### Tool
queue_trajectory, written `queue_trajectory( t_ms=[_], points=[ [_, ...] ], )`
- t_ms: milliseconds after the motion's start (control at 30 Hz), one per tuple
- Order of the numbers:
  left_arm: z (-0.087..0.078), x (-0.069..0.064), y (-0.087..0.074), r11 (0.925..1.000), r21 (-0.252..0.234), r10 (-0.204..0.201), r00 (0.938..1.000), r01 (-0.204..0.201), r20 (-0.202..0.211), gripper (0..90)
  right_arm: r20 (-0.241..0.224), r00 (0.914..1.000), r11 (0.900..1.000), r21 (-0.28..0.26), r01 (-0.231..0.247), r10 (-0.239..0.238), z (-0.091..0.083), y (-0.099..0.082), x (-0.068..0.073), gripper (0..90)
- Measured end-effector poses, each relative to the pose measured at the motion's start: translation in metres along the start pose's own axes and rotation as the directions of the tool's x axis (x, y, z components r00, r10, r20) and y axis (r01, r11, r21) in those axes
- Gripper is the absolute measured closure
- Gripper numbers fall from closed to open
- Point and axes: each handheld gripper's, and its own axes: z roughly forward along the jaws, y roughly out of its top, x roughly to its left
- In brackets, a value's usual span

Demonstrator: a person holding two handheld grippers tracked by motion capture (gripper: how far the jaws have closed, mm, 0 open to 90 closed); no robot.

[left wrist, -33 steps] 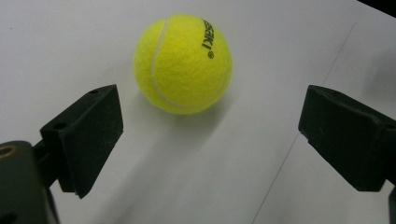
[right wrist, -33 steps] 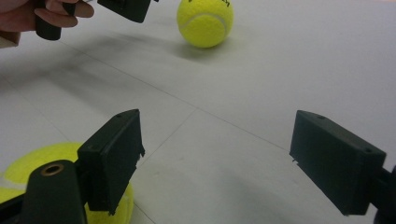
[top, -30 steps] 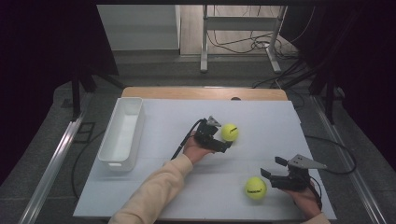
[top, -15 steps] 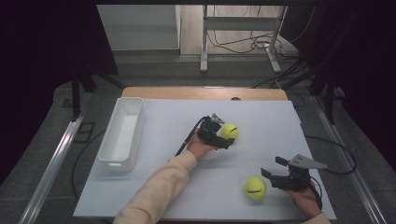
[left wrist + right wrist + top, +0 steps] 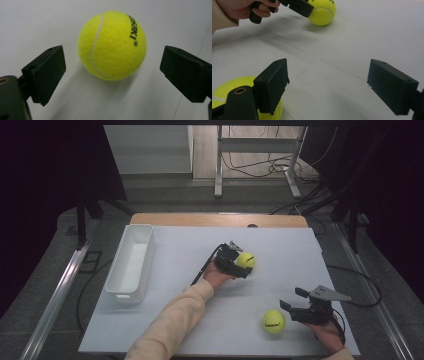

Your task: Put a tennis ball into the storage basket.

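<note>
Two yellow tennis balls lie on the white table. The farther ball (image 5: 246, 260) (image 5: 112, 45) sits between the spread jaws of my left gripper (image 5: 239, 262) (image 5: 112, 72), which is open; neither jaw touches it. The nearer ball (image 5: 273, 321) (image 5: 227, 91) rests just left of my right gripper (image 5: 292, 299) (image 5: 327, 87), partly hidden behind its left jaw. That gripper is open with only bare table between its jaws. The right gripper view also takes in the far ball (image 5: 323, 12) and the person's hand (image 5: 244, 8) on the left gripper.
A white rectangular bin (image 5: 130, 262) stands along the left side of the table (image 5: 175, 330). A wooden strip (image 5: 215, 219) runs along the far edge. Cables trail on the floor beyond and to the right.
The left gripper has moved slightly forward and right, so its jaws now flank the far ball. The right gripper and the near ball have stayed in place.
</note>
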Motion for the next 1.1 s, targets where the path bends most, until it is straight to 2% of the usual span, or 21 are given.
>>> queue_trajectory(
  t_ms=[67, 233, 500, 567, 700, 833, 1100],
  points=[
    [0.003, 0.001, 0.0, 1.0, -0.001, -0.008, 1.0, 0.008, 0.002, 7.1, 0.0, 1.0, 1.0, 0.003, -0.001, 0.001, 0.0, 0.0, 0.0, 17.3],
    [0.009, 0.0, 0.003, 0.9998, 0.01, 0.017, 0.9998, -0.017, -0.012, 7.1, 0.0, 1.0, 1.0, 0.006, 0.0, 0.0, 0.001, 0.0, 0.0, 17.3],
    [0.019, -0.001, 0.005, 0.9997, 0.021, 0.009, 0.9999, -0.009, -0.004, 7.8, -0.001, 1.0, 1.0, 0.007, 0.003, -0.003, 0.001, 0.0, 0.0, 17.3],
    [0.02, -0.001, 0.004, 0.9996, 0.023, 0.015, 0.9998, -0.015, -0.015, 11.2, -0.002, 1.0, 1.0, 0.004, 0.004, -0.004, 0.001, 0.0, 0.0, 17.4],
    [0.019, -0.002, 0.004, 0.9994, 0.017, 0.029, 0.9994, -0.029, -0.017, 23.7, -0.002, 1.0, 1.0, 0.004, 0.006, -0.006, 0.001, 0.0, 0.0, 17.4],
    [0.018, -0.003, 0.004, 0.9988, 0.022, 0.043, 0.9989, -0.043, -0.02, 25.8, -0.001, 1.0, 1.0, 0.005, 0.007, -0.007, 0.0, 0.0, 0.0, 17.4],
    [0.013, 0.0, 0.004, 0.9995, 0.012, 0.029, 0.9993, -0.029, -0.022, 26.2, 0.002, 1.0, 0.9999, 0.008, 0.007, -0.007, 0.0, 0.0, 0.0, 17.4]
  ],
)
